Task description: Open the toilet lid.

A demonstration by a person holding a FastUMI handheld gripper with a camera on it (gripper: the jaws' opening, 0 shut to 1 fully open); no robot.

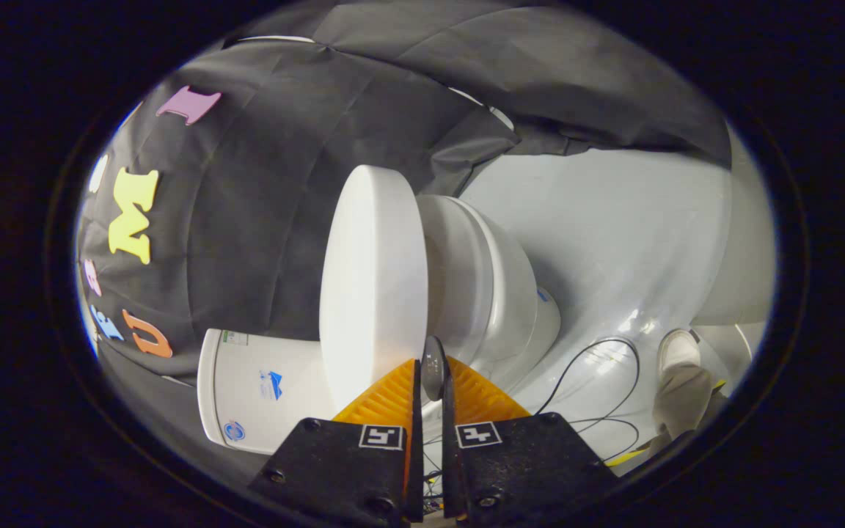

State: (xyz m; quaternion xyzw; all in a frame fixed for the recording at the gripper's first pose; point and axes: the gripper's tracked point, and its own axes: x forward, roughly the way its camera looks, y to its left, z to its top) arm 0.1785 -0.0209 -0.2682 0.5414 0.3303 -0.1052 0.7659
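The view is rolled on its side, with the floor to the right. A white toilet has its round lid (372,286) lying close over the seat and bowl (492,286). Its tank (261,389) is beside the lid, to the left of my fingers. A thin dark grey oval tab (433,365) sticks out at the lid's near edge, where lid and seat meet. My gripper (433,381) is shut on that tab, both fingers pressing its flat sides. The tab's lower part is hidden between the fingers.
Black cables (606,381) loop over the glossy white floor (613,242) beside the bowl. A person's light shoe (678,348) and trouser leg (686,400) stand close by on the right. The black booth cloth (261,220) hangs behind the toilet.
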